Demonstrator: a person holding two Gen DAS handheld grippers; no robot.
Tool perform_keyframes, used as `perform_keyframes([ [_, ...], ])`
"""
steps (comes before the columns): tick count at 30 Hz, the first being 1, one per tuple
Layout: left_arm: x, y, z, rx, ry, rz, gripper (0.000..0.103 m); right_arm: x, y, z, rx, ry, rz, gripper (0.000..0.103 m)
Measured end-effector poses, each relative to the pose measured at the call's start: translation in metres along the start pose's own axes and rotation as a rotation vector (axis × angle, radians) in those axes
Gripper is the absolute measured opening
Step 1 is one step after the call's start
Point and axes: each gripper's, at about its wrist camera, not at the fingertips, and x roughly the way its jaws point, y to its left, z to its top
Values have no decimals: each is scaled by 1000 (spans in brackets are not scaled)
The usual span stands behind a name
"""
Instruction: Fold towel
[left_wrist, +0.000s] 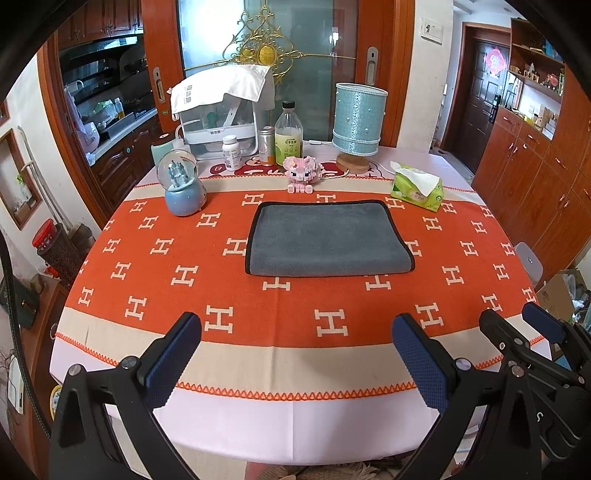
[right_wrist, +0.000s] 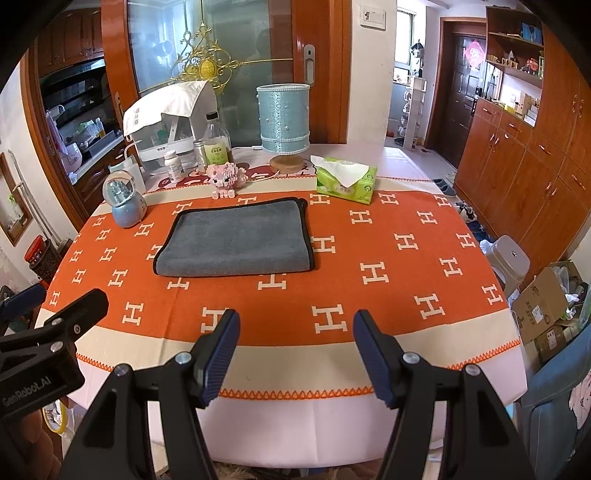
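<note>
The towel (left_wrist: 327, 240) lay flat mid-table, long axis crosswise, well ahead of both grippers: dead ahead of the left gripper (left_wrist: 295, 350), up and leftward of the right gripper (right_wrist: 295, 354), both with jaws wide and empty, the left seemingly nearer.

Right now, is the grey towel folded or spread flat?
Folded. The grey towel lies as a thick rectangle: its near edge is rounded with no trim, while black trim lines the other three sides. Neither gripper touches it.

Bottle (left_wrist: 289, 133) label unreadable — cardboard box (right_wrist: 546, 306) edge-cropped
</note>
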Motion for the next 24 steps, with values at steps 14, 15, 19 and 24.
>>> perform_keyframes([
  [14,1,0,0,-3,5,-1,102,-1,3,0,-2,-3,2,64],
  [15,1,1,0,-3,5,-1,102,0,3,1,-2,-3,2,64],
  [19,1,1,0,-2,5,-2,102,0,3,1,-2,-2,3,64],
  [24,1,1,0,-3,6,-2,102,-1,3,0,-2,-4,2,64],
])
